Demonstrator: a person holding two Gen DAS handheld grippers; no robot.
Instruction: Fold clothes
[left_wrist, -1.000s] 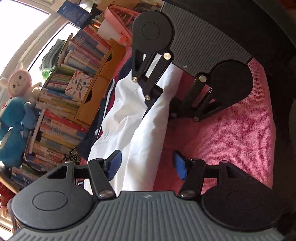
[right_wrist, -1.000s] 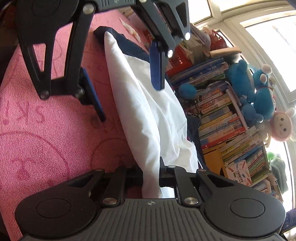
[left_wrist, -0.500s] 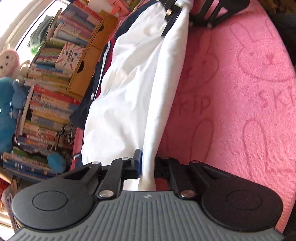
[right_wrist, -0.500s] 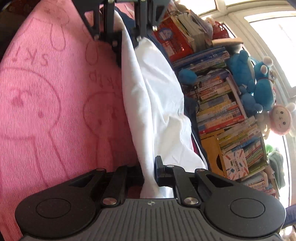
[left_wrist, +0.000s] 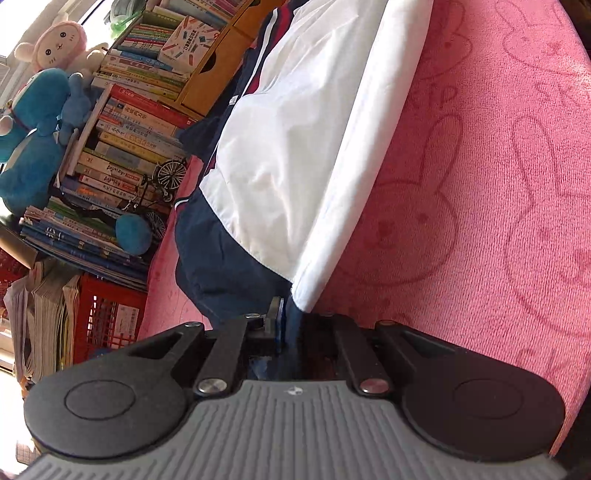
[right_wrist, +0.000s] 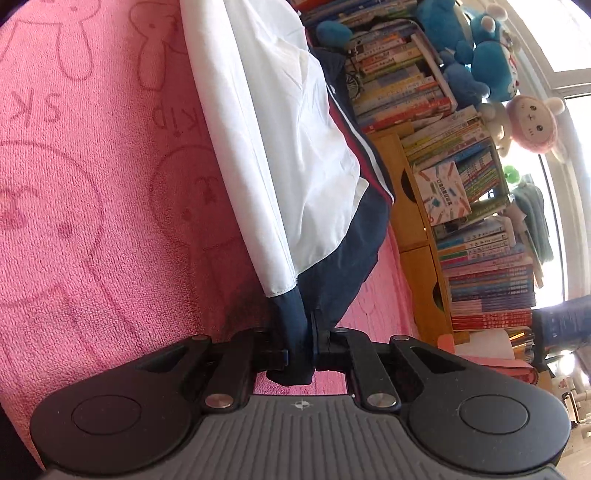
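Note:
A white jacket with navy panels and a red-and-white stripe (left_wrist: 295, 155) lies stretched along a pink bunny-print towel (left_wrist: 480, 184). In the left wrist view my left gripper (left_wrist: 291, 325) is shut on the garment's navy edge at one end. In the right wrist view the same jacket (right_wrist: 288, 140) runs away from my right gripper (right_wrist: 299, 343), which is shut on a bunched navy edge at the other end. The fabric is pulled into a long fold between the two grips. Neither gripper appears in the other's view.
Stacks of books (left_wrist: 125, 122) and blue and pink plush toys (left_wrist: 33, 122) line the far side of the towel, with a wooden organiser (right_wrist: 417, 236) and a red crate (left_wrist: 107, 317). A bright window (right_wrist: 554, 44) lies behind them.
My left gripper closed on the jacket edge. Both grippers then drew apart along the towel, stretching the garment, so each has left the other's view. The grip points shifted from white cloth to navy edges.

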